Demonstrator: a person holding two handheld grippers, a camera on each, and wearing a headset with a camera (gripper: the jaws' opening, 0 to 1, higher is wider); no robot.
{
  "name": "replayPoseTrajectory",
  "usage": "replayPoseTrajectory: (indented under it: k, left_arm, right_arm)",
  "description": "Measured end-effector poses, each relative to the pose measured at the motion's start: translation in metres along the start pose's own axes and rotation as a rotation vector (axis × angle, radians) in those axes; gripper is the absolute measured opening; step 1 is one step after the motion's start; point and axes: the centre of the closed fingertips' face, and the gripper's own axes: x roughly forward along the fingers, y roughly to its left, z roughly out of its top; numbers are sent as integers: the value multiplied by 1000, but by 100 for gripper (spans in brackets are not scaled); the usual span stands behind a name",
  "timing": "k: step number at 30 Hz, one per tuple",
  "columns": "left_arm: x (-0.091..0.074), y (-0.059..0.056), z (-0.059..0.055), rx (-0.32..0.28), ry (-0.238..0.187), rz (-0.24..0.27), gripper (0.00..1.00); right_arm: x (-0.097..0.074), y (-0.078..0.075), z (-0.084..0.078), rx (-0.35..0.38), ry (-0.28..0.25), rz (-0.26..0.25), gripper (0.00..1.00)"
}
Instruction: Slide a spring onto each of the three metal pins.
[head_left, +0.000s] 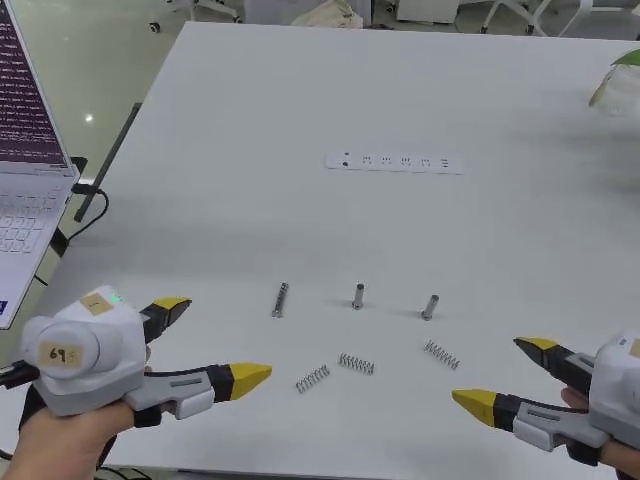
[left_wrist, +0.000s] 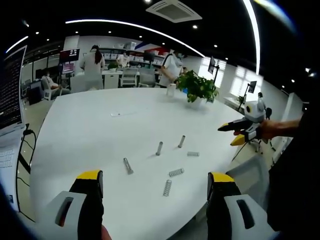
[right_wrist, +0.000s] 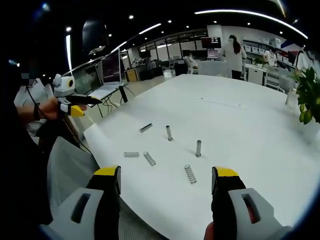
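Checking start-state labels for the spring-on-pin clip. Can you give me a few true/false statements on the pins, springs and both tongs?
1. All three springs lie loose on the table, none on a pin. True.
2. Every pin stands upright. False: the left pin lies on its side; the middle pin and right pin stand.
3. The left tongs are shut on a spring. False: they are open and empty.
4. The right tongs are open and empty. True.
5. The power strip lies between pins and springs. False: it lies beyond the pins, farther from the person.
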Motion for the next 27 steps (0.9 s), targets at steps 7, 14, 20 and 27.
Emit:
replayPoseTrajectory:
  k: [7,14,20,27]
  left_arm:
    - [1,0,0,0,-1,-3,83]
    - [2,1,0,-1,2,-3,83]
    - [3,4,-1,-4,2,-2,83]
    - [6,7,-1,-7,5,-4,82]
  right_arm:
    - [1,0,0,1,0,1,73]
    - [0,0,0,4,0,1,73]
    - [1,0,-1,2,1,0,72]
    - [1,0,-1,3,-1,0,72]
